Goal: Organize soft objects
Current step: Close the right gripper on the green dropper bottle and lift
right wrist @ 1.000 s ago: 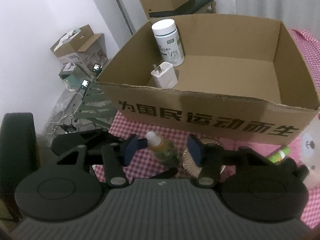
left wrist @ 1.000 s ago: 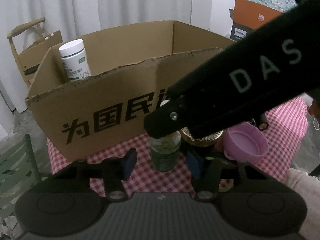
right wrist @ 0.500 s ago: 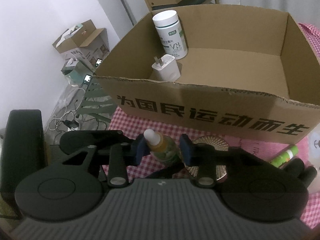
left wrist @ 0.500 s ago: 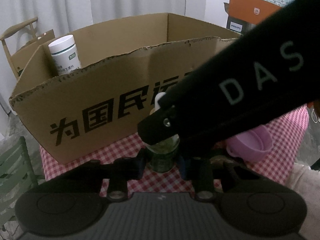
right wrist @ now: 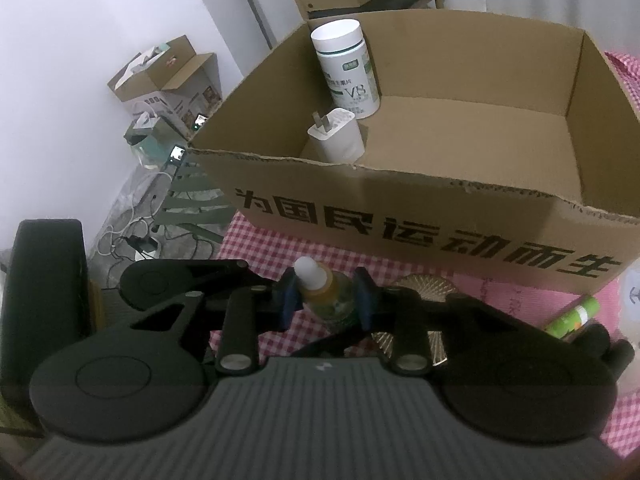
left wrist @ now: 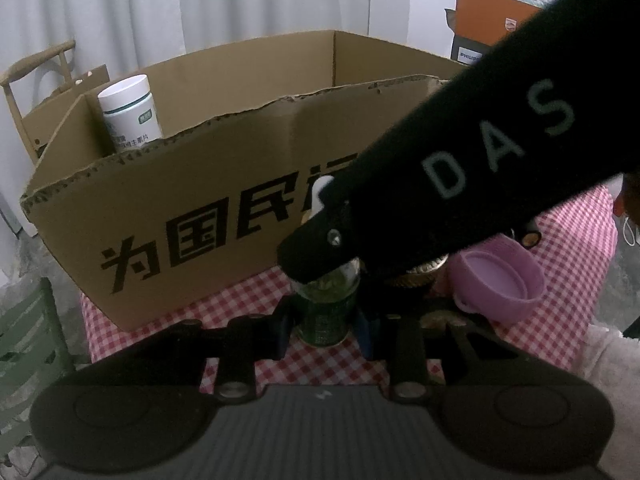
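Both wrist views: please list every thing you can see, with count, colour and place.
box: 1, brown cardboard, black print, on the cloth
jar: 1, white, green label, upright in the box's corner
charger: 1, white, in the box before the jar
bottle: 1, clear, white cap, before the box, between both grippers' fingers
cloth: 1, pink-white check, under all
disc: 1, gold ribbed, right of the bottle
cup: 1, purple, right of the disc
tube: 1, green, far right
left gripper: black, shut on the bottle
right gripper: black, shut on the bottle
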`<state>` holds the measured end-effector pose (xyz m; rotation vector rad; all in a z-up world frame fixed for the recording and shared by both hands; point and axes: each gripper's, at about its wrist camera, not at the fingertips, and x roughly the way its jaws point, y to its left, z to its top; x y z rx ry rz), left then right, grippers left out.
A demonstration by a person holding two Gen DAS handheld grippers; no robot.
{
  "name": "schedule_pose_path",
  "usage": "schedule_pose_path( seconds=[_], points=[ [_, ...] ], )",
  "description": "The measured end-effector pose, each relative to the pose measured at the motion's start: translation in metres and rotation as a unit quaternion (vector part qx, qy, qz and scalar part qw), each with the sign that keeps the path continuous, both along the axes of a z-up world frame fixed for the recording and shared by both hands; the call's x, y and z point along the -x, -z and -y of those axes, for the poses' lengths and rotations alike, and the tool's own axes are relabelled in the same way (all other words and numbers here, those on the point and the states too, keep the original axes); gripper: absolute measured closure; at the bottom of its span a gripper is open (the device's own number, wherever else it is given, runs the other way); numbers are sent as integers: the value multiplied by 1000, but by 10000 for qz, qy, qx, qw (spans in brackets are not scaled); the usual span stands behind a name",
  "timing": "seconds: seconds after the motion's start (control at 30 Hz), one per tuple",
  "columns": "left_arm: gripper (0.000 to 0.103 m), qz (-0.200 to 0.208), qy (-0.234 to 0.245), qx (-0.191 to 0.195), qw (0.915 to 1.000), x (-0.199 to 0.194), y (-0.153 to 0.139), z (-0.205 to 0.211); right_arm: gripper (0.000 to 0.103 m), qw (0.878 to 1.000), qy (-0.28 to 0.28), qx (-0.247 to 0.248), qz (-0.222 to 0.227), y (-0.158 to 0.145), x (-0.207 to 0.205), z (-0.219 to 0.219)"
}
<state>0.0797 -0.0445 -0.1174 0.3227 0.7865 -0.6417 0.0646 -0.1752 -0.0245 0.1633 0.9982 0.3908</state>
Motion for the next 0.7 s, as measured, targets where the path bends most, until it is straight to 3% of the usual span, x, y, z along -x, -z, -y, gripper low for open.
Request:
schedule_pose_path(
  seconds=[0.1, 0.37, 0.7],
  points=[
    [70, -6, 1, -3, 10000, 1, -1, 0, 82, 10000, -14, 16, 38, -3, 0, 0],
    [70, 149, -3, 51, 9999, 9, -18, -1, 83, 9997, -59, 39, 218, -21, 8, -1],
    [70, 628, -27, 291, 9976, 31, -82, -6, 83, 9961, -191, -19, 862, -86, 34, 2]
  ],
)
